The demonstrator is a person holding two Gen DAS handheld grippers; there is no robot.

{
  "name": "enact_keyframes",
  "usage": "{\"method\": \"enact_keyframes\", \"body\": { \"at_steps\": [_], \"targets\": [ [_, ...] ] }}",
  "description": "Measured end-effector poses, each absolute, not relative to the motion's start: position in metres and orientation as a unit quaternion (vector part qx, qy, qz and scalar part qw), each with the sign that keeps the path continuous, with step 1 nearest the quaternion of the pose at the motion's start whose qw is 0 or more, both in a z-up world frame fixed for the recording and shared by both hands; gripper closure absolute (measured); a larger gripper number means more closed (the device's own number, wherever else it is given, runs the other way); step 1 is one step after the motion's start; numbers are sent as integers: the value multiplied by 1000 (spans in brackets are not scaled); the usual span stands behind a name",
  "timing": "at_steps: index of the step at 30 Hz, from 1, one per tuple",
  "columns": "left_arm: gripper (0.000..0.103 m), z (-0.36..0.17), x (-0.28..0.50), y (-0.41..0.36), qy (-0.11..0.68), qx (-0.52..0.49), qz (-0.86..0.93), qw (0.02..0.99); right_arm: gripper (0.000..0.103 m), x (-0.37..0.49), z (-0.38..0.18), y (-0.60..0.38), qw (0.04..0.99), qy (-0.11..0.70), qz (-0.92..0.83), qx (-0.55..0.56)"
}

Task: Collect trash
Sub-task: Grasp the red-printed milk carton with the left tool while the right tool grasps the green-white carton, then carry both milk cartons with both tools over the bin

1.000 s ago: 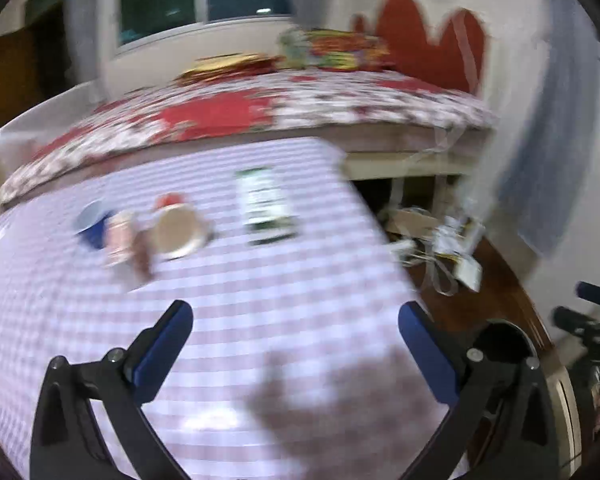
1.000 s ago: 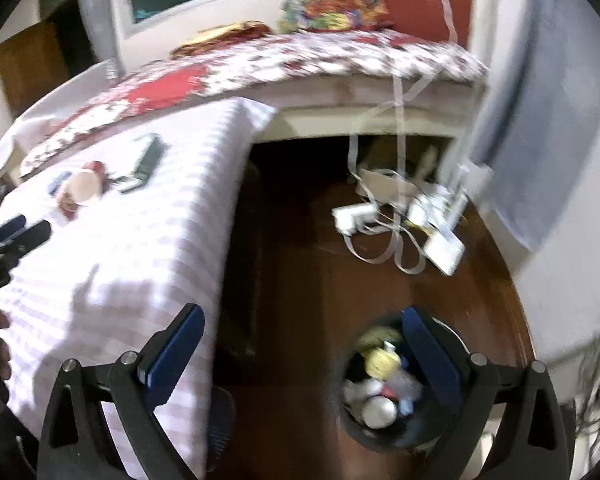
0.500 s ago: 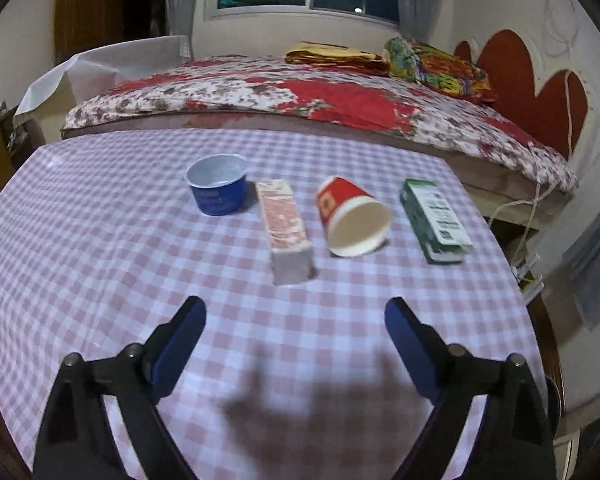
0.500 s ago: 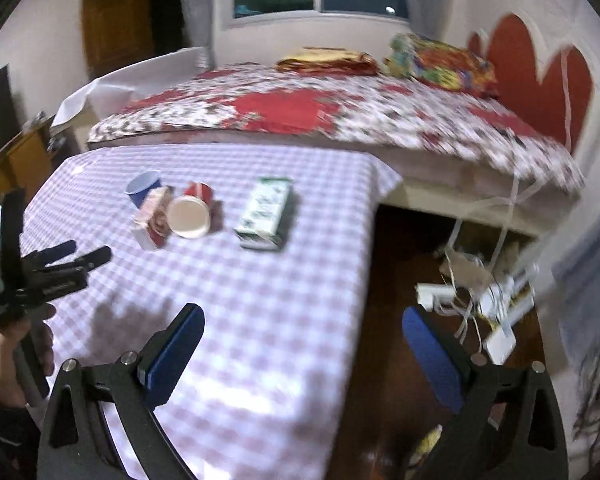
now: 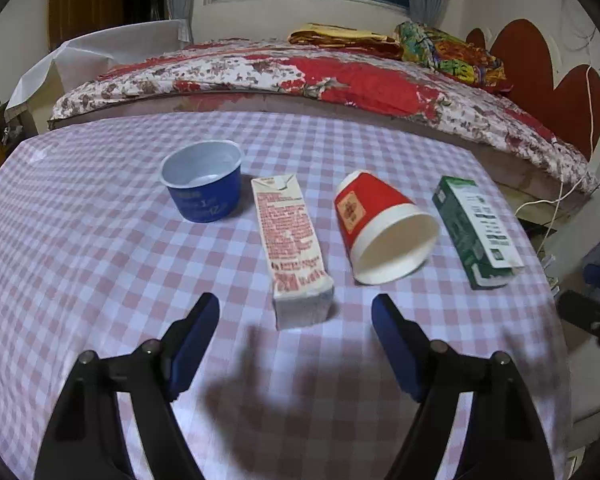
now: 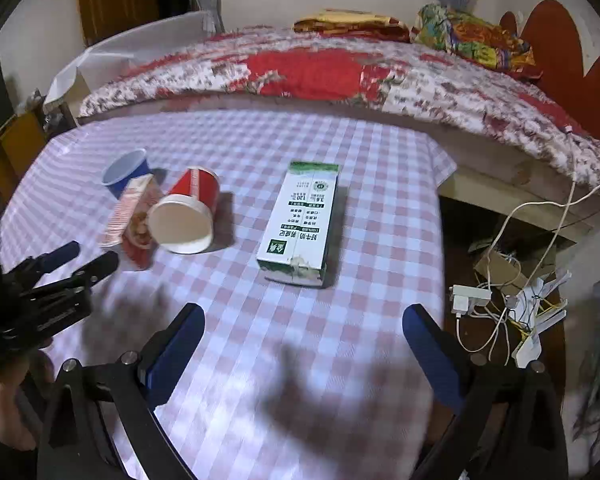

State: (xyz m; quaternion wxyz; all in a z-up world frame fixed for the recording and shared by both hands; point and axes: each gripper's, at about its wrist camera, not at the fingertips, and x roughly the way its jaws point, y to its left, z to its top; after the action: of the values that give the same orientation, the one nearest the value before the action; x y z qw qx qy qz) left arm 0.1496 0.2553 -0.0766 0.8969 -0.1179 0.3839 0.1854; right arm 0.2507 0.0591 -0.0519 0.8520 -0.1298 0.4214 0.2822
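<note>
- Left gripper (image 5: 296,320): jaws spread and empty, though they have just been closing in; it hangs over the table (image 5: 80,264), lined up with the red carton (image 5: 288,236) just ahead.
- Right gripper (image 6: 304,328): jaws wide apart, empty, facing the green carton (image 6: 304,224).
- Still lying on the cloth: blue tub (image 5: 202,192), red carton, tipped red cup (image 5: 384,228), green carton.
- Judgement: four pieces left to collect; no bin is in view now.
</note>
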Motion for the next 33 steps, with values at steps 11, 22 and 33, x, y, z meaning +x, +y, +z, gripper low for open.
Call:
{"method": "enact_keyframes", "body": {
  "at_steps": [11, 22, 33],
  "targets": [
    [23, -91, 174, 267, 387, -126, 199, 892, 11, 299, -92, 99, 839, 448, 284, -123],
    [67, -97, 177, 281, 396, -137, 172, 892, 45, 313, -100, 107, 836, 451, 284, -131],
    [67, -80, 158, 270, 379, -115, 163, 904, 47, 287, -90, 85, 839, 443, 291, -125]
  ]
}}
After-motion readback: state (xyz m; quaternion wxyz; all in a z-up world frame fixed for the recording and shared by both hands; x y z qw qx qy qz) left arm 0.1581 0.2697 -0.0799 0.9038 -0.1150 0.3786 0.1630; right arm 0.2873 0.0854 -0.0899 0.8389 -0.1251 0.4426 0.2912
